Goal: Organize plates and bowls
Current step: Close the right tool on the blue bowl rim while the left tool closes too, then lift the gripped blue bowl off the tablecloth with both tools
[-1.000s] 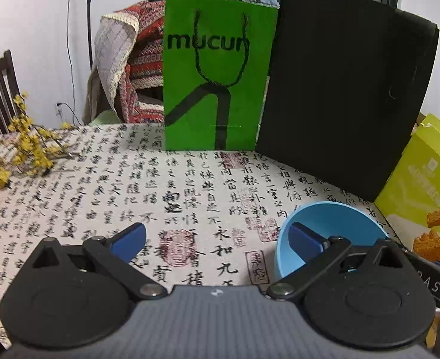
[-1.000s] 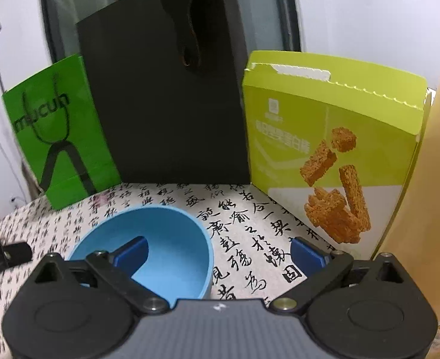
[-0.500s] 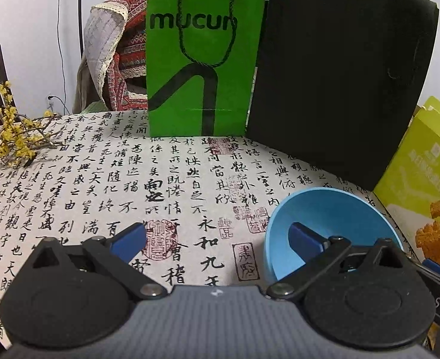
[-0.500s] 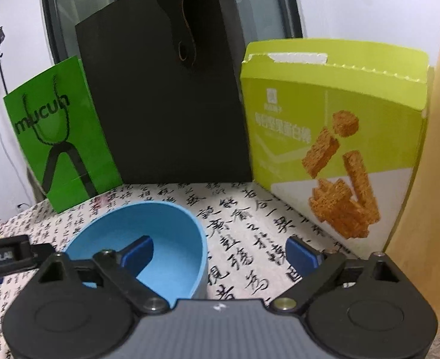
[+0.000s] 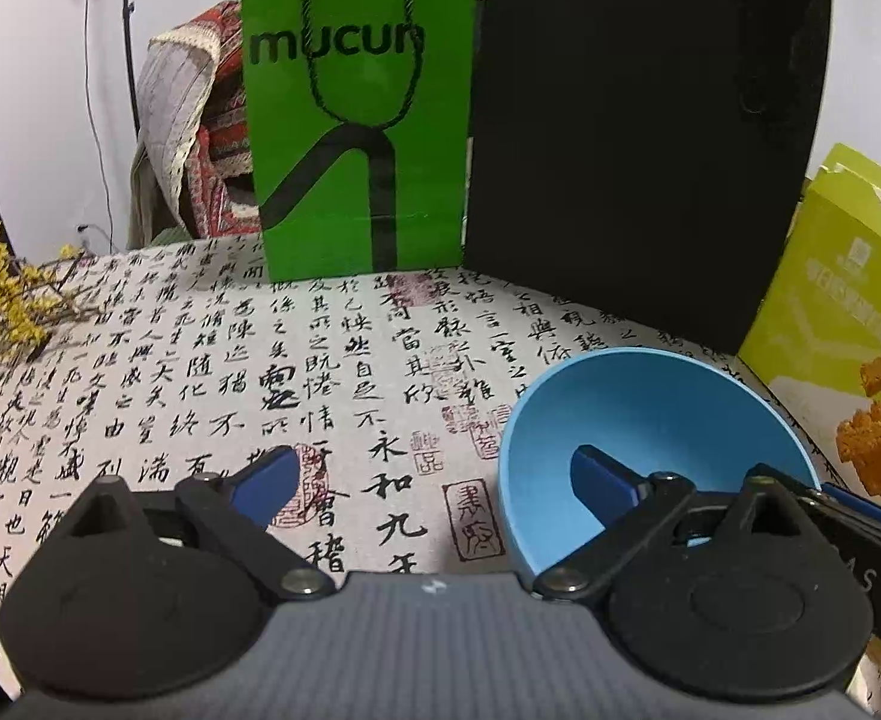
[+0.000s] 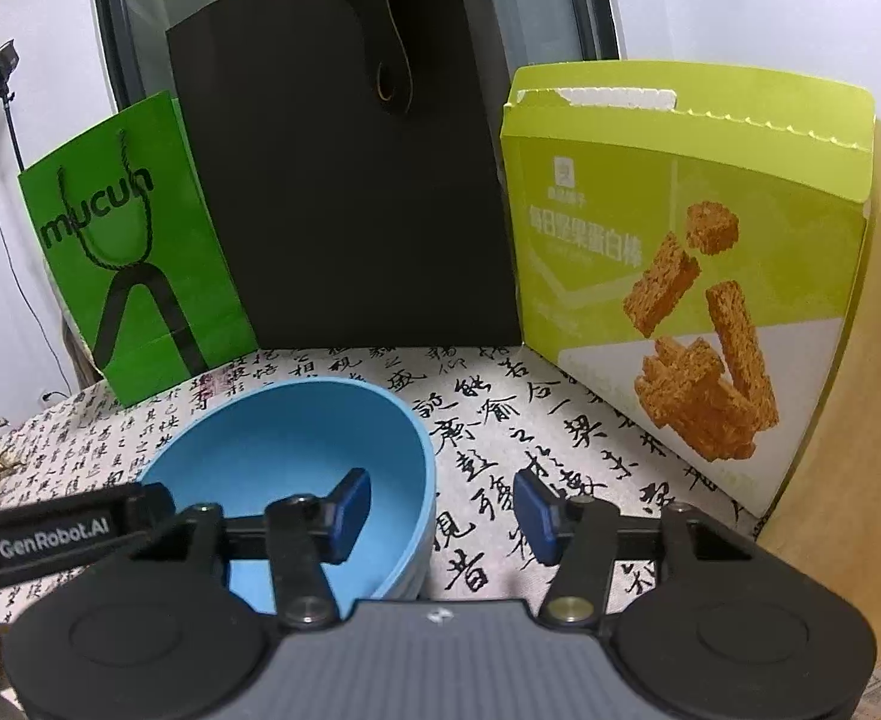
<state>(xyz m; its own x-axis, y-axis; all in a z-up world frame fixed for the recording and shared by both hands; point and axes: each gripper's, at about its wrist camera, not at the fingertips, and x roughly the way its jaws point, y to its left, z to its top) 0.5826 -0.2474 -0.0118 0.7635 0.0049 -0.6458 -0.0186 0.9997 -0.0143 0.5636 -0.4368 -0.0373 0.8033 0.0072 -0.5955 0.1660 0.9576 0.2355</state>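
One blue bowl (image 6: 296, 456), two grippers straddling its rim.
The right gripper (image 6: 443, 513) was closing, the near rim between its pads, untouched; the left gripper (image 5: 434, 480) stood wide, narrowing, across the left rim. Behind: one green bag (image 5: 356, 138), one black bag (image 6: 350, 192), one snack box (image 6: 680, 264), on a calligraphy tablecloth (image 5: 200, 372).

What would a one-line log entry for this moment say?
right gripper: closing astride blue bowl rim, not gripping | left gripper: closing slightly, astride opposite rim | bowl on tablecloth
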